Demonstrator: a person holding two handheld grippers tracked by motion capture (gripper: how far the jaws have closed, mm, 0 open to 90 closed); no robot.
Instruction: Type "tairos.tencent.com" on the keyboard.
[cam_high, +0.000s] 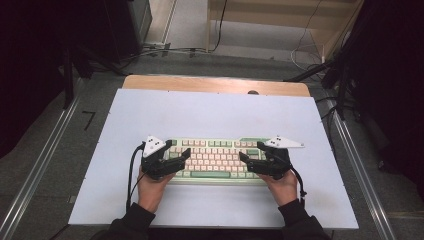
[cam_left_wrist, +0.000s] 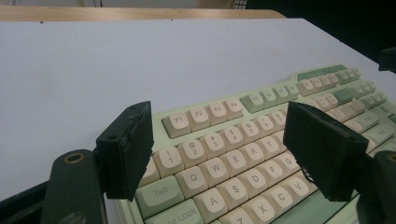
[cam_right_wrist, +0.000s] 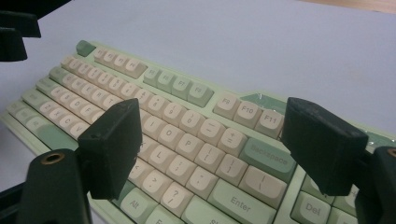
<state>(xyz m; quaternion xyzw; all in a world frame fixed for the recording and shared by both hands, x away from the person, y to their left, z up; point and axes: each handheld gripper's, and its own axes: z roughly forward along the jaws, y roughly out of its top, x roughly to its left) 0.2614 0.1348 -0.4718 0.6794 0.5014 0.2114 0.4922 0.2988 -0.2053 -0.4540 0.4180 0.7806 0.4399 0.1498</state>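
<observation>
A pale green and cream keyboard (cam_high: 216, 159) lies on the white table top (cam_high: 210, 115), near the front edge. My left gripper (cam_high: 176, 155) hovers open over the keyboard's left end; in the left gripper view (cam_left_wrist: 219, 154) its jaws stand wide apart above the number and QWERTY rows of the keyboard (cam_left_wrist: 261, 140). My right gripper (cam_high: 252, 160) hovers open over the right end; in the right gripper view (cam_right_wrist: 210, 144) its jaws straddle the keys around Enter and Backspace on the keyboard (cam_right_wrist: 154, 112). Neither gripper holds anything.
The white sheet covers a wooden table whose far edge (cam_high: 215, 84) shows bare wood. Metal rails (cam_high: 45, 165) run along both sides on the grey floor. Cables and a wooden frame (cam_high: 280, 20) lie beyond the table.
</observation>
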